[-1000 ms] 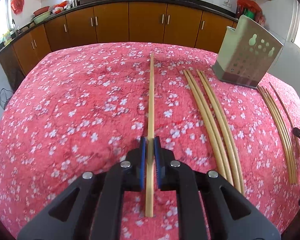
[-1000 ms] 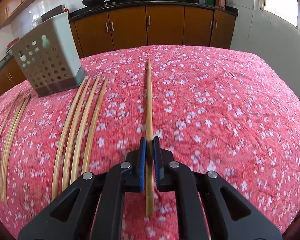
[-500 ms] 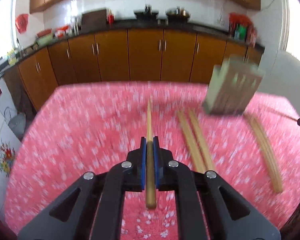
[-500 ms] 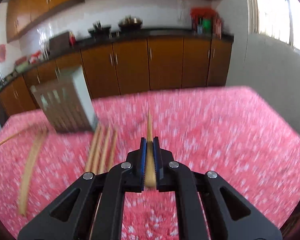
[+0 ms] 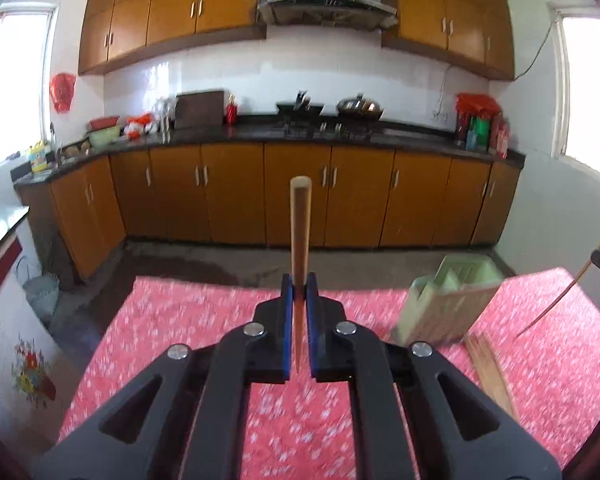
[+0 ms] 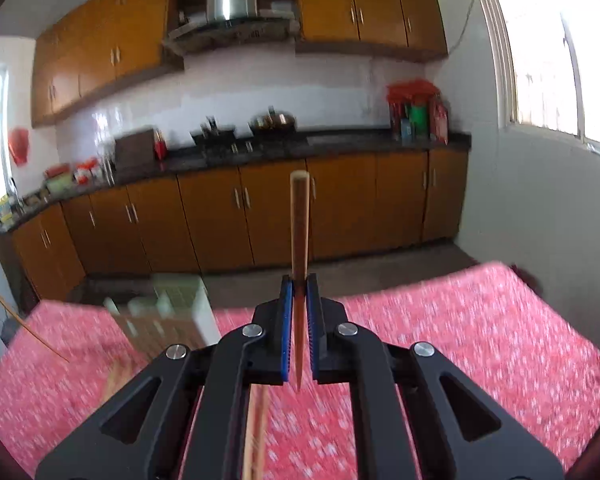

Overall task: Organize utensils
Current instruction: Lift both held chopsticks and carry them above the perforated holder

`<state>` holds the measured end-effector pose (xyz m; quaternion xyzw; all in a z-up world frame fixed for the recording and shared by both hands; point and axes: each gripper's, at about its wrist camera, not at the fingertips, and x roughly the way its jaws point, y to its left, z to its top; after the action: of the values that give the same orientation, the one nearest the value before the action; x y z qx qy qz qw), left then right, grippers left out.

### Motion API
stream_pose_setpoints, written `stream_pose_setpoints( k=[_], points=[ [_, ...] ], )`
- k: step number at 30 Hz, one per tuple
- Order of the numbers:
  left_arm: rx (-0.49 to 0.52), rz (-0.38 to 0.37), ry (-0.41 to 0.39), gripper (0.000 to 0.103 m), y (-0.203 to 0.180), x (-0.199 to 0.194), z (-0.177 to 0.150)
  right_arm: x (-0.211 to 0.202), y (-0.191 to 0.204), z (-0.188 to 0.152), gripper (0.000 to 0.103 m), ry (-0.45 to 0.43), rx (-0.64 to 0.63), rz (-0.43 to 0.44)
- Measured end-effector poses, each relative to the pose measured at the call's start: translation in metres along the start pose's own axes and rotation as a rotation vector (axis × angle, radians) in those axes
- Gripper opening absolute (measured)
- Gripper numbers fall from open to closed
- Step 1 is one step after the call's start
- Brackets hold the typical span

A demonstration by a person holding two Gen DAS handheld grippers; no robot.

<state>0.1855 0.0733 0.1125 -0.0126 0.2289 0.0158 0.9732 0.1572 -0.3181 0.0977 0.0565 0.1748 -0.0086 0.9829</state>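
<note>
My left gripper is shut on a wooden chopstick and holds it raised, pointing forward above the red floral table. My right gripper is shut on another wooden chopstick, also raised. The pale green perforated utensil holder stands on the table to the right of the left gripper; it shows left of the right gripper. The other gripper's chopstick shows at the right edge of the left wrist view and at the left edge of the right wrist view.
Several loose chopsticks lie on the cloth near the holder and below the right gripper. Beyond the table's far edge is bare floor, then brown kitchen cabinets with a stove and pans on the counter.
Both grippers have lifted their chopsticks off the table and tilted up, so the views now show the kitchen rather than the cloth. The holder appears lower in each view.
</note>
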Motion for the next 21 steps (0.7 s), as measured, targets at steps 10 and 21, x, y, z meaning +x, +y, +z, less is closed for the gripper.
stream_pose_setpoints(
  k=[10,21],
  points=[
    [-0.092,-0.185,-0.177,0.008,-0.052,-0.022,0.072,-0.025,0.051,0.068,0.008,-0.208,0.041,0.187],
    [-0.093,-0.250,-0.070,0.008,-0.106,0.052,0.046,0.049,0.067,0.024,0.008,-0.026,0.040,0.200]
  ],
)
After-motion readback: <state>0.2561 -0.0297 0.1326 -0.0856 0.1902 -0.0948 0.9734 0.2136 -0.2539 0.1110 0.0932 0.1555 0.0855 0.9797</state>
